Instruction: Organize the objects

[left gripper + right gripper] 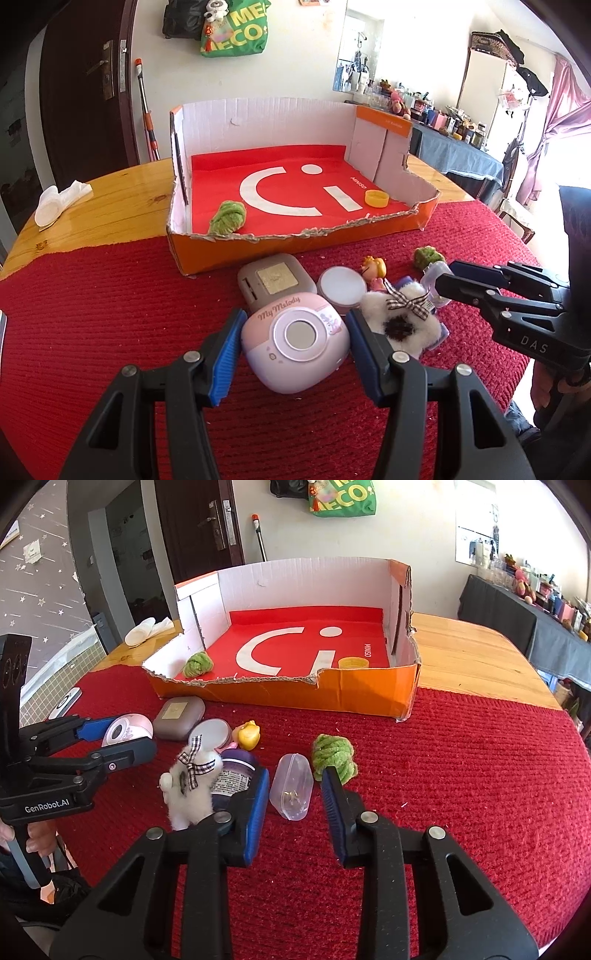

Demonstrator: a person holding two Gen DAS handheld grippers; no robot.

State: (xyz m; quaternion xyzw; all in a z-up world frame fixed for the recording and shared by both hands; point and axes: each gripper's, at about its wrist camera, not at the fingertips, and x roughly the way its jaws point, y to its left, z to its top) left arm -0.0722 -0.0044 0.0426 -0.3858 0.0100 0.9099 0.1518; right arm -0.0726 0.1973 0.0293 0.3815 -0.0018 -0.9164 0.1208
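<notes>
A pink My Melody case (295, 341) lies on the red cloth between the open fingers of my left gripper (291, 350); the pads stand beside it, apart from its sides. It also shows in the right wrist view (127, 730). My right gripper (295, 805) is open around a clear plastic capsule (291, 791), not touching it. An orange cardboard box (295, 243) with a red liner holds a green yarn ball (228, 217) and a yellow cap (376, 198).
Around the case lie a grey case (275, 280), a round white tin (341, 286), a small doll figure (375, 271), a white fluffy toy with a checked bow (402, 314), a purple jar (236, 771) and a second green yarn ball (334, 758). A white tissue (61, 201) lies on the wooden table.
</notes>
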